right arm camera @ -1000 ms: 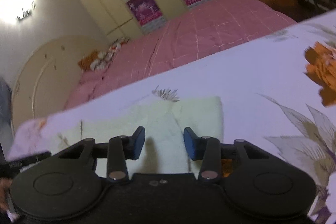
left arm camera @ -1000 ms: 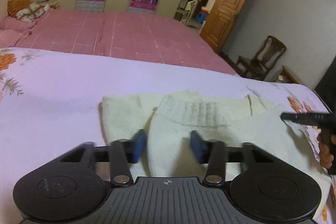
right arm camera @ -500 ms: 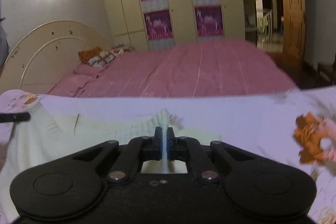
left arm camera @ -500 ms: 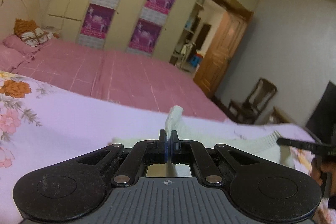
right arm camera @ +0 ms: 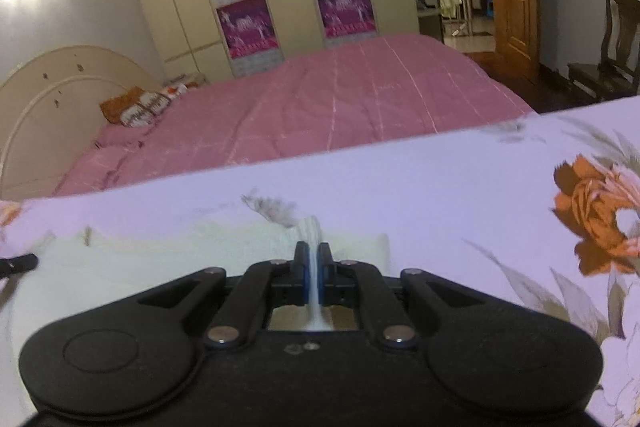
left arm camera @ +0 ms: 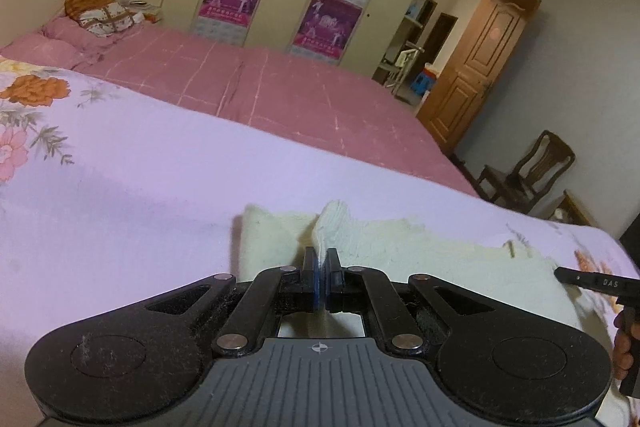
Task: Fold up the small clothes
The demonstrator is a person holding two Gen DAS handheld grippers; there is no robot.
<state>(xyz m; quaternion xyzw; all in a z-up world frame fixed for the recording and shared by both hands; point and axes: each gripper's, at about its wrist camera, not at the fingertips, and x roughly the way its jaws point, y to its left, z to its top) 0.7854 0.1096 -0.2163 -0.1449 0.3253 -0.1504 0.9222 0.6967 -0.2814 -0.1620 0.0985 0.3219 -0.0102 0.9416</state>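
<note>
Left wrist view: both the left gripper and right gripper pinch the cream sweater, hem hidden beneath.

Bare lilac floral sheet open to the left and far side of the cream sweater, pink bed beyond it, right gripper close at the sweater's right end, flowered sheet free further right.
</note>
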